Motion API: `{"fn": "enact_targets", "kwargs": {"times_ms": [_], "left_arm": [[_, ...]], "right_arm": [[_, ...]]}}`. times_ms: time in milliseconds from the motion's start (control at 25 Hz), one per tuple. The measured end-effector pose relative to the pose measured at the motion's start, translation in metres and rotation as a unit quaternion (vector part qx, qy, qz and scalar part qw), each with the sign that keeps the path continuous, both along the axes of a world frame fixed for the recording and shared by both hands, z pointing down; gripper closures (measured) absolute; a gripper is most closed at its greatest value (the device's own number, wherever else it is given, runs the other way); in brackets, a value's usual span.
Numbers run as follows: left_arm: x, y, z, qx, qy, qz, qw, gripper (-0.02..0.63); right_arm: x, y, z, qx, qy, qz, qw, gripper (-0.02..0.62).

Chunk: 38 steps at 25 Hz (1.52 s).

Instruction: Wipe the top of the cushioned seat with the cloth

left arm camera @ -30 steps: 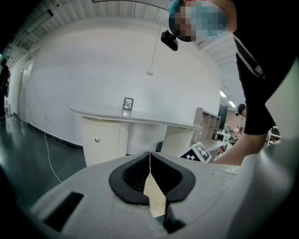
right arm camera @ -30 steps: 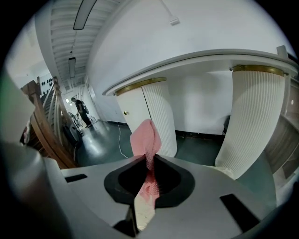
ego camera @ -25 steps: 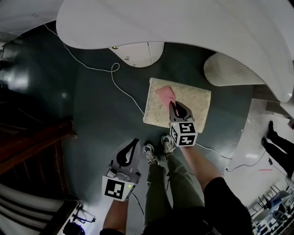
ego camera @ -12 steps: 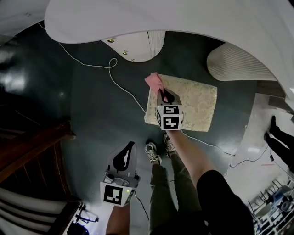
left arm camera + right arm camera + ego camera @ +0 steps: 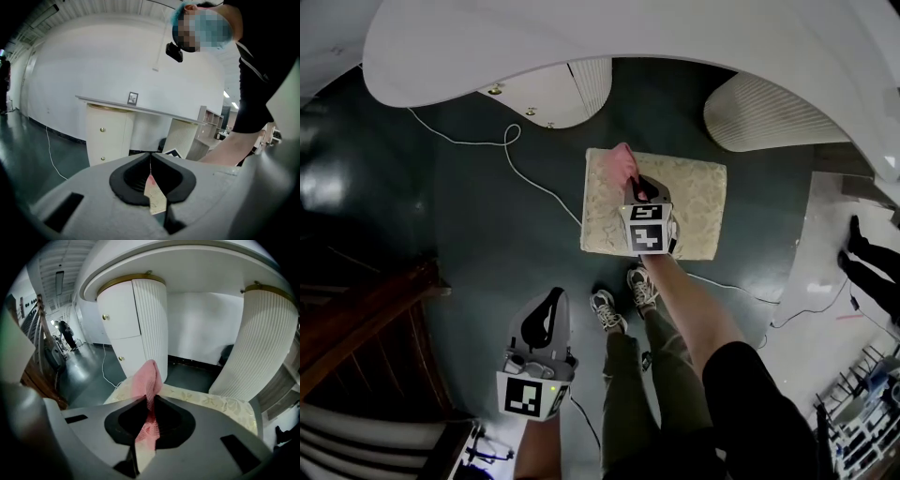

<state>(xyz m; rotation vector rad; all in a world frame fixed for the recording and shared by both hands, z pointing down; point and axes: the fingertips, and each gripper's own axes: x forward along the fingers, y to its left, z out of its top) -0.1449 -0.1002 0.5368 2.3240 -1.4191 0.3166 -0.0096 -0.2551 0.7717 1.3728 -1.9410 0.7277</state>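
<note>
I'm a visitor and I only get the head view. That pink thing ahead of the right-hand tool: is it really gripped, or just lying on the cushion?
Observer: Gripped. The right gripper view shows the right tool with its jaws shut on the pink cloth, which bunches up past the tips, with the cushioned seat just beyond.
Operator: And the other tool, down by the legs, does it carry anything?
Observer: No. The left gripper view shows the left tool with its jaws closed together and nothing between them.
Operator: Is anything on that white counter?
Observer: Yes. The left gripper view shows a small frame standing on the counter.
</note>
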Motion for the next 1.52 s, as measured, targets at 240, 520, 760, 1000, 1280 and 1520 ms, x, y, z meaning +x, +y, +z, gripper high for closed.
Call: {"fn": "enact_targets", "kwargs": {"times_ms": [240,520,760,1000,1280,1520], "left_arm": [[0.033,-0.005,0.006,0.002,0.006,0.038,0.9992,0.586],[0.085,-0.024,0.011,0.022,0.022,0.078,0.9965,0.586],[0.122,-0.022,0.017,0.014,0.022,0.116,0.9929,0.586],[0.144,-0.021,0.015,0.015,0.021,0.136,0.9904,0.586],[0.141,-0.014,0.002,0.024,0.027,0.13,0.9908,0.586],[0.112,0.005,-0.006,0.021,0.029,0.114,0.9929,0.586]], "right_arm": [[0.084,0.015,0.006,-0.006,0.03,0.052,0.998,0.558],[0.192,0.033,0.009,-0.012,0.062,0.116,0.991,0.558],[0.269,0.058,0.018,-0.043,0.093,0.169,0.98,0.558],[0.324,0.089,0.019,-0.059,0.12,0.205,0.97,0.558],[0.288,0.093,-0.011,-0.019,0.069,0.213,0.974,0.558],[0.192,0.083,-0.033,0.004,-0.003,0.182,0.983,0.558]]}}
